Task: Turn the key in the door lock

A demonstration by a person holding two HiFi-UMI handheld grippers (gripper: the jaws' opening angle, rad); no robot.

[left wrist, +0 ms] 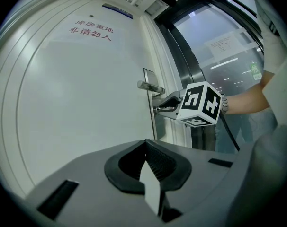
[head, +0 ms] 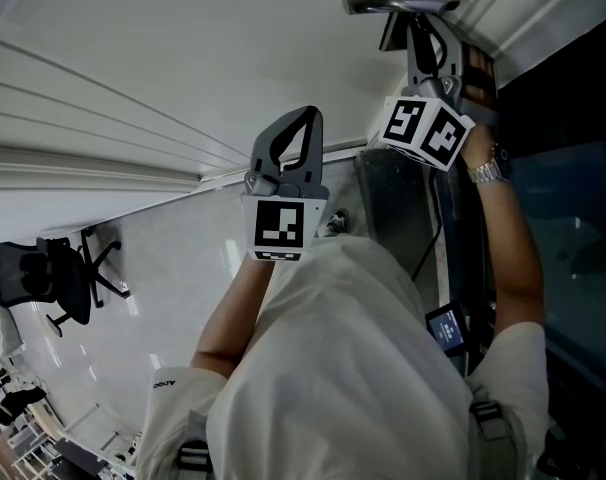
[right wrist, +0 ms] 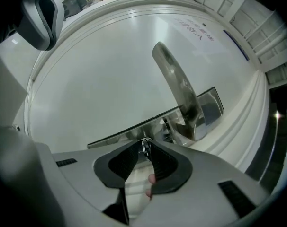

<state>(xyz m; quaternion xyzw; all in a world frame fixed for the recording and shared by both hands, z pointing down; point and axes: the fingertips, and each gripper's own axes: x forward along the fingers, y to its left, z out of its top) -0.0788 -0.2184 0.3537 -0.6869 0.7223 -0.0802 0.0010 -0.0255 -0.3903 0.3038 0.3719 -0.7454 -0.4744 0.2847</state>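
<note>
White door (left wrist: 77,103) and pale floor (head: 173,298)
On the door we see a metal lock plate (right wrist: 134,132) bearing a lever handle (right wrist: 179,86) and a key (right wrist: 146,145) near it; on the glossy floor stands a black office chair (head: 68,283).

- door (left wrist: 77,103): two lines of red chinese characters (left wrist: 91,27) near its top edge, "库房重地" above "非请勿入".
- blue plate (left wrist: 117,11) at the door's top edge: print too small to read.
- sheet of paper (left wrist: 224,44) on the glass panel (left wrist: 238,79): print too small to read.
- sleeve (head: 173,388): short dark print, blurred.
</note>
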